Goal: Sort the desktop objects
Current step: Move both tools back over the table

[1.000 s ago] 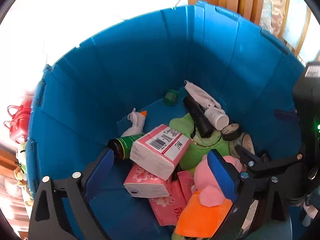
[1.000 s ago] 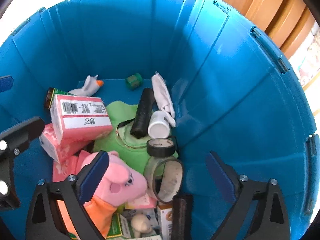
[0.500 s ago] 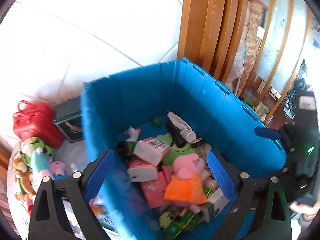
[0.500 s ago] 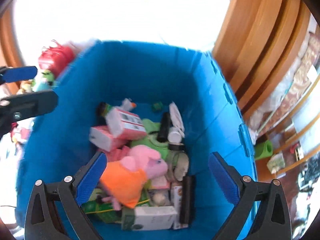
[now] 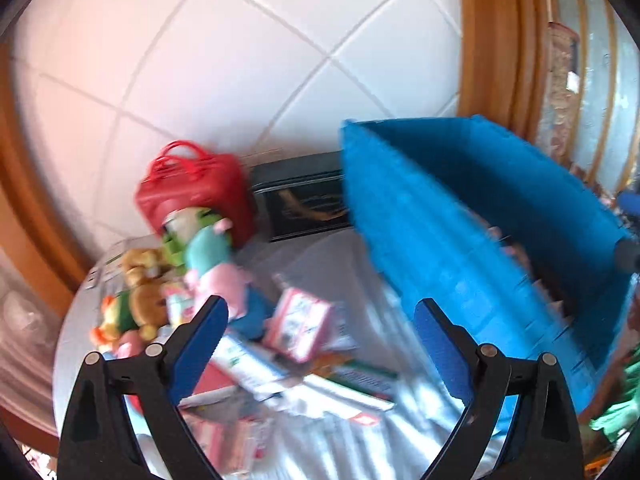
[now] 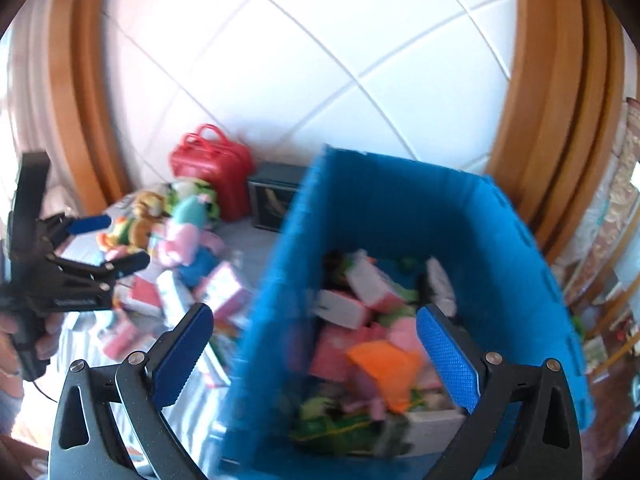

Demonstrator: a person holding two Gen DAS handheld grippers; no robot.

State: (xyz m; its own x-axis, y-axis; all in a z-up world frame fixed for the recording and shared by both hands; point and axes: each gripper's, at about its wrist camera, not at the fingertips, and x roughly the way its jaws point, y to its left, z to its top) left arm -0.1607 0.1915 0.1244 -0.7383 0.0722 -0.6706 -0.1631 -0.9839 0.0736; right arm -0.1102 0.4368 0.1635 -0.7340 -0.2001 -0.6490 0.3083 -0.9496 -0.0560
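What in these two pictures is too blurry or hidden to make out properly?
- Left wrist view: the blue bin wall hides nearly all its contents.
- Left wrist view: motion blur makes the boxes on the table unreadable.
- Right wrist view: blur smears the items in the bin; only an orange patch stands out.
- Right wrist view: the plush toys are too blurred to identify.

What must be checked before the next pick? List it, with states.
1. Left gripper open and empty: ok.
2. Right gripper open and empty: ok.
3. Blue crate has room for more: ok, objects lie below its rim.
4. Items left on the table: ok, a pink box and plush toys remain.
5. Sharp view of a target: not ok, both views are motion-blurred.
6. Red bag needs sorting: cannot tell.
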